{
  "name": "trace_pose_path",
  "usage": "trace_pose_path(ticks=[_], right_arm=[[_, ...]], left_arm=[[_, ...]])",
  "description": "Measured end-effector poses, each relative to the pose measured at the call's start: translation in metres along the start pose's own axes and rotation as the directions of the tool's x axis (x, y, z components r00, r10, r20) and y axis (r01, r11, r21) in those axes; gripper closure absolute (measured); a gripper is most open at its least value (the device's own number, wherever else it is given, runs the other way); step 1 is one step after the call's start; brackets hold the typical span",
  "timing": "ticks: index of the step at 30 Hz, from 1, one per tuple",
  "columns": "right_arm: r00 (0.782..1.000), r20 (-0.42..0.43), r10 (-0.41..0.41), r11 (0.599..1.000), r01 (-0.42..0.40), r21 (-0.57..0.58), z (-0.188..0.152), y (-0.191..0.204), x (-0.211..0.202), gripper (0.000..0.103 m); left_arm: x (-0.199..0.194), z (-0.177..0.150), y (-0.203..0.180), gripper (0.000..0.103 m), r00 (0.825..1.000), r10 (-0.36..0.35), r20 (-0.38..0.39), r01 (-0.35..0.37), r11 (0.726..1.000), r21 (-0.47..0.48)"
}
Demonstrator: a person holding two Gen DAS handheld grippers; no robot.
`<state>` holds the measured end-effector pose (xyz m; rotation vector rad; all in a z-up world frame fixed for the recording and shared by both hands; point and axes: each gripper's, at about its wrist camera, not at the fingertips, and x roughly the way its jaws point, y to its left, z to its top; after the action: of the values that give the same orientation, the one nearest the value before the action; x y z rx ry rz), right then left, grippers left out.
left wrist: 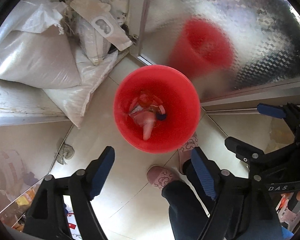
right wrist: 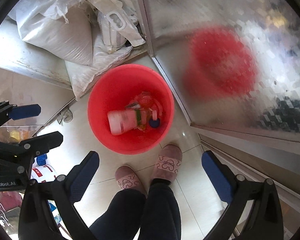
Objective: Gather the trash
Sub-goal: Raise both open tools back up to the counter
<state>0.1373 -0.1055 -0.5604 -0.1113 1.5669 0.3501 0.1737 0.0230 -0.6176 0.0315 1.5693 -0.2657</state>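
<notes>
I am looking straight down on one red bucket (left wrist: 157,108) standing on the pale tiled floor (left wrist: 130,200), in the corner beside a patterned metal panel (left wrist: 250,40) that is throwing back a blurred red reflection of it. I am counting two grippers: the left gripper (left wrist: 153,172) is hanging with its jaws spread wide and nothing between them, and the right gripper (right wrist: 150,172) is likewise showing its jaws well apart and empty. Each is also showing at the edge of the other's view. Inside the bucket I am seeing a small heap of trash: one pale plastic bottle (right wrist: 123,122) lying on its side with a green band near its neck, one dark blue cap (right wrist: 154,123) just beside it, and some crumpled clear wrappers (right wrist: 145,102) whose number I cannot tell. The bucket is looking round, smooth-walled and bright, with most of its wall bare. Two pink slippers (right wrist: 148,172) are standing close to its near rim, with dark trouser legs (right wrist: 142,210) above them. At least two white woven sacks (right wrist: 56,30) are slumping behind the bucket, one touching its far side.
</notes>
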Motion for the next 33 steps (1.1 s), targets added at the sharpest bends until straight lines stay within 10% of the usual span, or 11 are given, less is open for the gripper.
trace_pose_path(ticks=[16, 33], right_arm=[[0.994, 0.106, 0.027, 0.991, -0.013, -0.135, 0.006, 0.058, -0.136, 0.001], [0.92, 0.391, -0.023, 0.98, 0.097, -0.172, 0.005, 0.078, -0.363, 0.001]], left_arm=[[-0.182, -0.035, 0.007, 0.02, 0.989, 0.062, 0.131, -0.05, 0.994, -0.092], [-0.413, -0.032, -0.029, 0.017, 0.911, 0.117, 0.395, -0.073, 0.99, -0.124]])
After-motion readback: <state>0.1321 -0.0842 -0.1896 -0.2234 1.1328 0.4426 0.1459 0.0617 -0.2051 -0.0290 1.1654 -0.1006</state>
